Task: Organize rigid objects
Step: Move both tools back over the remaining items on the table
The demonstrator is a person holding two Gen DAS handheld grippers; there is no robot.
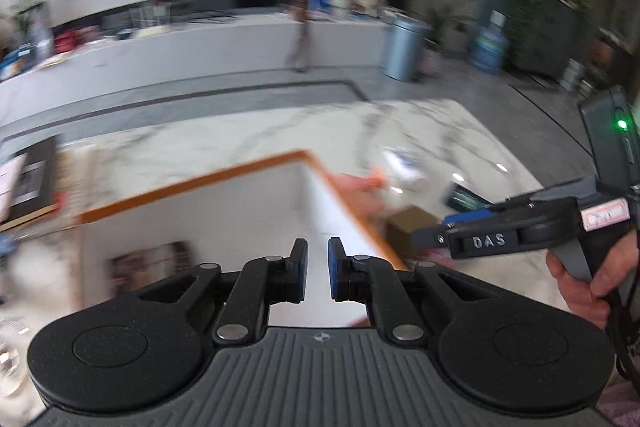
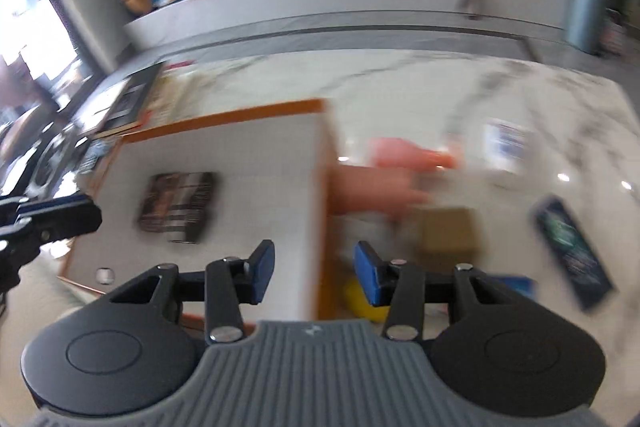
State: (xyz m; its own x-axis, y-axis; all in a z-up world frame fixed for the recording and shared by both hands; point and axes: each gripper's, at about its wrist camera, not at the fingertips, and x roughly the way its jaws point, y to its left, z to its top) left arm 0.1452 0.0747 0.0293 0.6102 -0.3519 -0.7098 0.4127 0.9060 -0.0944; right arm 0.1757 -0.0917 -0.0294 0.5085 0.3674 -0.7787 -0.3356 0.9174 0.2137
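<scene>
The left gripper [image 1: 318, 269] is seen nearest in its own view, its blue-padded jaws drawn close together with only a narrow slit between them and nothing held. It is poised above a white mat [image 1: 224, 227] with an orange border, which lies on a marble table [image 1: 248, 135]. The right gripper [image 2: 315, 273] is seen with its jaws standing apart and nothing between them, positioned over the right edge of the mat. In the left view it is gripped by a hand [image 1: 580, 283] at the frame's right side.

A dark patterned pack [image 2: 178, 207] is noted lying flat on the mat, left of centre. Off the mat, just right of its border, a yellow item [image 2: 362, 301] is partly hidden behind the right finger. A brown box [image 2: 446, 229] rests on the marble beyond it, with a pink object [image 2: 400, 153] further back; its nature cannot be told through the blur. A dark blue packet [image 2: 572, 253] lies to the right, well apart from the mat. A long white counter [image 1: 200, 47] and a grey bin [image 1: 404, 47] are seen across the floor.
</scene>
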